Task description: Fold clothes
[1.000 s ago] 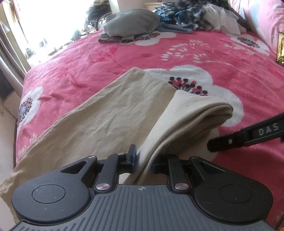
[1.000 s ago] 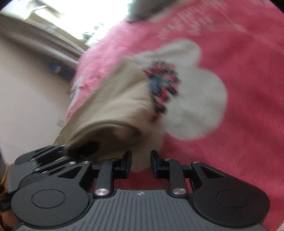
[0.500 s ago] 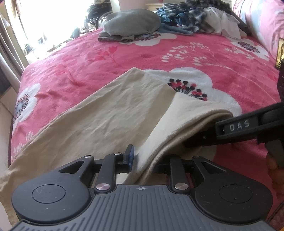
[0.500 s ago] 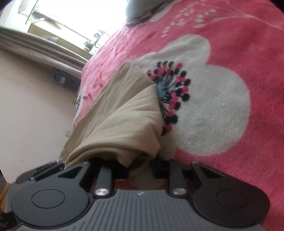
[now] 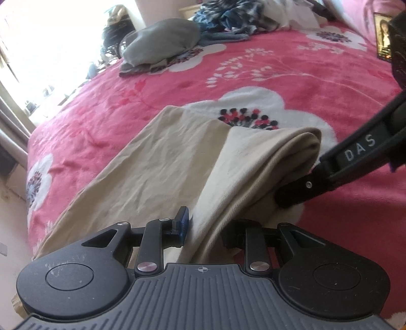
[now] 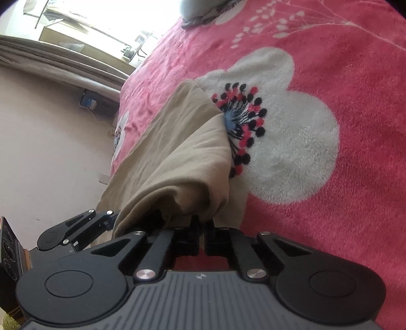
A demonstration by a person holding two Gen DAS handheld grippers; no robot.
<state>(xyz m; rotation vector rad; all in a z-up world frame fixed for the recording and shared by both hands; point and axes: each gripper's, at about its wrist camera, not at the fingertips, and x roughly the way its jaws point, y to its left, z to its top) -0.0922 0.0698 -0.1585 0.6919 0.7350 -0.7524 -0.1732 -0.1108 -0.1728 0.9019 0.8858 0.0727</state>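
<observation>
Tongs on beige cloth, bedspread.

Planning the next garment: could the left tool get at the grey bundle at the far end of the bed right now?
Probably not. The left tool has the beige garment between its fingers, and the grey bundle lies far across the pink blanket. Nothing blocks the path.

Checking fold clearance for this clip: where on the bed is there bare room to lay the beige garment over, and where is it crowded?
Bare pink blanket runs between the beige garment and the grey bundle, and right of the white flower. The far edge is crowded: grey bundle, plaid clothes pile. Left gripper and right gripper both pinch the garment's near end.
</observation>
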